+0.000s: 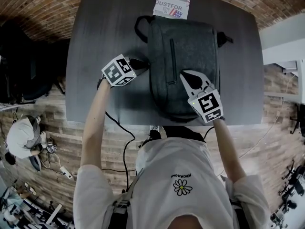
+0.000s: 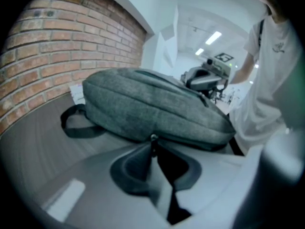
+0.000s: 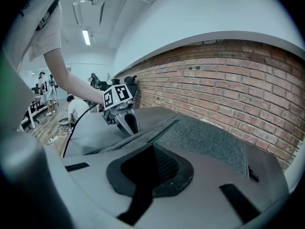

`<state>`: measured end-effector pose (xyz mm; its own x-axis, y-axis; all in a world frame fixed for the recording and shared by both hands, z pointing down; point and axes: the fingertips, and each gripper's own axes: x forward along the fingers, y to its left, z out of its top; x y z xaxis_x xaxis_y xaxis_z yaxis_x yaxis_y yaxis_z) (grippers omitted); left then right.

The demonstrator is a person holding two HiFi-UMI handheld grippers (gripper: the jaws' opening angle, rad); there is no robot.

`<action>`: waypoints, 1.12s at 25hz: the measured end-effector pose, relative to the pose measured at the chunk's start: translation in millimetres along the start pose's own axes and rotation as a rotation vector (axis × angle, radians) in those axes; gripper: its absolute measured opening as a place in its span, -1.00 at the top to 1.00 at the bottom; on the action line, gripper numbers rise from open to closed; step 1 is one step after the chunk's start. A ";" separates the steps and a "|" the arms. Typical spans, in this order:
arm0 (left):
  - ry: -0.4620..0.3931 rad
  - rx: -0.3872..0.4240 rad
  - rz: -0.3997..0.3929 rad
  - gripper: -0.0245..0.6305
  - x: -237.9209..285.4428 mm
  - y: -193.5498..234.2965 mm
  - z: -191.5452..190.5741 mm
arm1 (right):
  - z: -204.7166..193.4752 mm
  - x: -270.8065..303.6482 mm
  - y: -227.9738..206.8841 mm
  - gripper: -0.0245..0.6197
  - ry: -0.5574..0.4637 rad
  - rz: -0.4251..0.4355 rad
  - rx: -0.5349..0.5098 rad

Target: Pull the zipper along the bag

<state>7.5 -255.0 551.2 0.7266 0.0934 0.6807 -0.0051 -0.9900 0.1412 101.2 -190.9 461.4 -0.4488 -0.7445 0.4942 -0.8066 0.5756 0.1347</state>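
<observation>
Two jobs: pinches zipper pull (image 2: 152, 137) at tips of left gripper (image 2: 154, 147), pins bag (image 1: 190, 46) under closed right gripper (image 3: 152, 149), probably against sliding lol.

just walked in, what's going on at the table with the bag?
A person holds a claw in each hand and is working on a grey backpack that lies on the dark table. The left claw is at the bag's left side, closed on the zipper pull. The right claw is shut, with its tips resting on top of the bag, apparently steadying it. It looks set up for pulling the zipper along.
</observation>
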 end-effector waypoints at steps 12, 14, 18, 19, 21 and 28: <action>0.010 0.009 0.046 0.86 15.3 -3.9 -8.0 | 0.4 0.1 1.8 0.92 -0.007 -0.001 -0.003; 0.007 0.008 0.048 0.85 17.1 -3.4 -8.2 | 0.8 0.3 2.1 0.92 -0.009 -0.001 -0.004; -0.016 0.003 0.047 0.80 17.7 -3.3 -8.3 | 0.2 -0.4 2.8 0.92 -0.008 -0.006 -0.011; -0.017 0.013 0.051 0.82 18.3 -4.0 -8.4 | 0.0 -0.4 2.7 0.92 -0.008 -0.005 -0.010; -0.021 0.049 0.090 0.89 19.7 -3.0 -7.6 | -0.5 -0.6 1.5 0.92 -0.005 -0.004 -0.008; 0.010 0.157 0.194 0.91 15.7 1.7 -6.8 | -1.7 1.6 -1.2 0.92 0.002 -0.001 -0.003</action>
<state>14.2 -254.6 567.1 0.7156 -0.0997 0.6913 -0.0362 -0.9937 -0.1058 102.0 -192.2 463.5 -0.4468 -0.7445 0.4961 -0.8062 0.5755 0.1375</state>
